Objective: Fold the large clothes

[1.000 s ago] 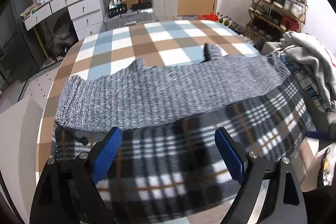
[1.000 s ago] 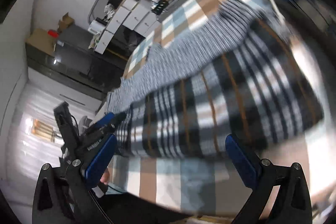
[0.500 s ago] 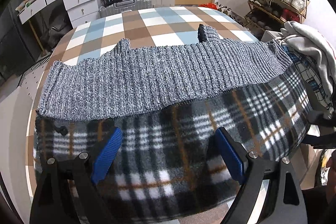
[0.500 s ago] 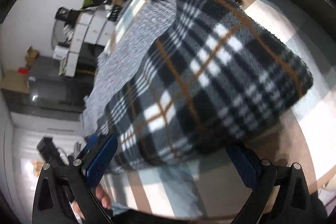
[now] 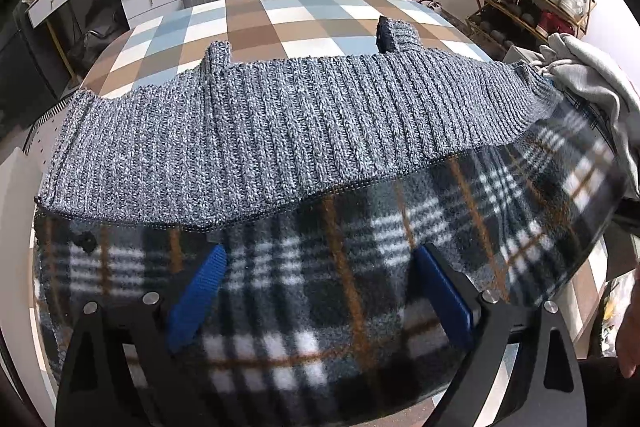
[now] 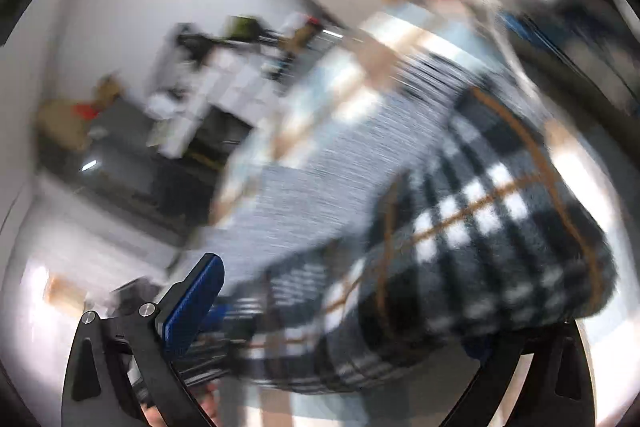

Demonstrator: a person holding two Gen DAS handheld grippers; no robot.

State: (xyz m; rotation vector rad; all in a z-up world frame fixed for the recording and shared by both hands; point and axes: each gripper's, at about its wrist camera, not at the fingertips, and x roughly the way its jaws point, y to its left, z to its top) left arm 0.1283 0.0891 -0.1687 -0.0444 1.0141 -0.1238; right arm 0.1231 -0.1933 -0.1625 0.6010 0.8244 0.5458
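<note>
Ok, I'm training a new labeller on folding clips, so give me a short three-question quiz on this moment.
1. True or false: the grey knit sweater lies partly over the plaid blanket.
2. Multiple choice: the left gripper is (a) shut on the sweater, (b) open above the plaid blanket, (c) out of view.
3. Fill in: the clothes lie on a surface with a ___ cover of blue, brown and white squares.

Key: 1 true. 2 b; both blue pads stand wide apart. 3 checked. The right gripper view is blurred; its pads also look spread.
</note>
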